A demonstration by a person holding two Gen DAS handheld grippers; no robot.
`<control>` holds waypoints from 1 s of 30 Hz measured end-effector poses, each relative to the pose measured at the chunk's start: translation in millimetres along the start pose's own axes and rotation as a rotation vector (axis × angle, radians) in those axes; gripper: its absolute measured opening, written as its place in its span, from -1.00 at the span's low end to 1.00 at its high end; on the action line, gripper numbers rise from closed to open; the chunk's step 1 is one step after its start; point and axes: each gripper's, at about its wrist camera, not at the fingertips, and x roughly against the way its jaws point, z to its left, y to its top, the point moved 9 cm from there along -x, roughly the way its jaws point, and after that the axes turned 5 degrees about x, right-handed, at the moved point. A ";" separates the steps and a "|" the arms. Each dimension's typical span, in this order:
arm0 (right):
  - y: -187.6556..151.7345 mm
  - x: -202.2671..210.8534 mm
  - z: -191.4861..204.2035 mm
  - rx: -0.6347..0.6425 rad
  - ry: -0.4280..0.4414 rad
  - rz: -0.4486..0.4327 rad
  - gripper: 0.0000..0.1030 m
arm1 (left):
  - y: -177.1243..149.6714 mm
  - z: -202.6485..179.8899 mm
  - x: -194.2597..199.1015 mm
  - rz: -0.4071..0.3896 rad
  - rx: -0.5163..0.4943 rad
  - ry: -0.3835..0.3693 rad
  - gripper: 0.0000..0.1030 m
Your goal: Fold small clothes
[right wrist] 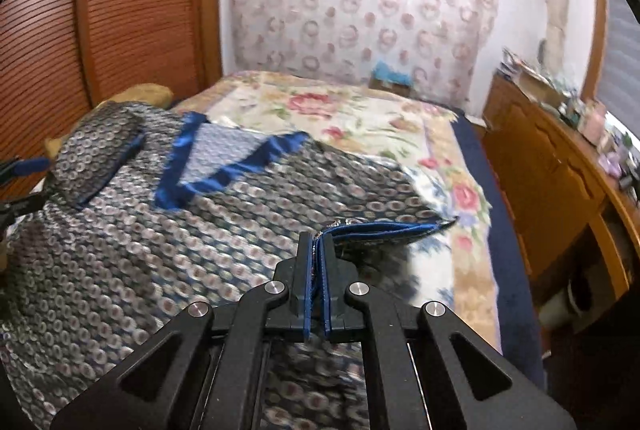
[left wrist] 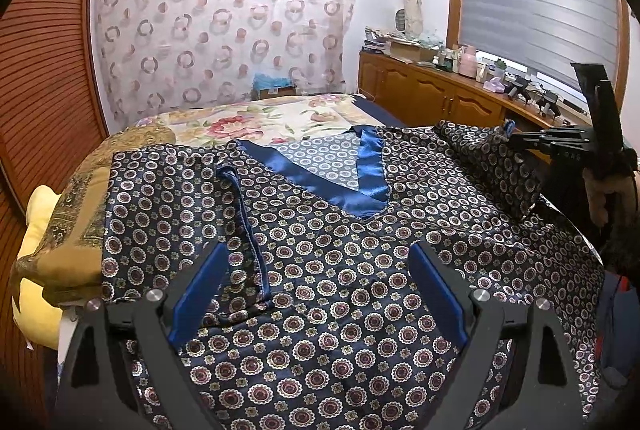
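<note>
A navy patterned satin top (left wrist: pixel 340 250) with a blue V-neck trim (left wrist: pixel 360 173) lies spread on the bed; it also shows in the right wrist view (right wrist: pixel 180 230). Its left sleeve (left wrist: pixel 180 197) is folded inward over the body. My left gripper (left wrist: pixel 320 262) is open and empty, hovering over the lower middle of the top. My right gripper (right wrist: pixel 317 242) is shut on the blue-edged cuff of the right sleeve (right wrist: pixel 384 230) and holds it lifted. In the left wrist view the right gripper (left wrist: pixel 516 137) shows at the far right, holding the raised sleeve (left wrist: pixel 488 157).
The bed carries a floral quilt (left wrist: pixel 280 117), also seen in the right wrist view (right wrist: pixel 360 117). A yellow-brown pillow (left wrist: pixel 60 230) lies at the left. A wooden cabinet (left wrist: pixel 432 93) with clutter runs along the right wall. A wooden slatted door (right wrist: pixel 60 29) stands at the left.
</note>
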 end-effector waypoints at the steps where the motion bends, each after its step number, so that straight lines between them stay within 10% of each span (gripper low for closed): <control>1: 2.6 -2.7 7.4 0.013 0.008 -0.001 -0.98 | 0.0 1.0 0.6 -0.001 0.001 0.001 0.79; 11: 2.7 -15.5 36.0 0.029 0.061 0.014 -0.98 | 1.5 11.6 3.5 -0.009 0.019 0.013 0.79; 17: -3.9 -15.8 7.6 -0.034 0.018 0.020 -0.61 | 0.6 15.7 3.6 -0.011 0.030 0.018 0.79; 20: -17.7 -27.8 -9.3 -0.069 -0.006 0.068 -0.11 | -1.2 16.3 2.8 -0.008 0.033 0.019 0.79; 30: -55.5 -64.4 -22.5 -0.085 -0.004 0.219 -0.10 | -5.0 24.8 2.3 -0.004 0.042 0.031 0.79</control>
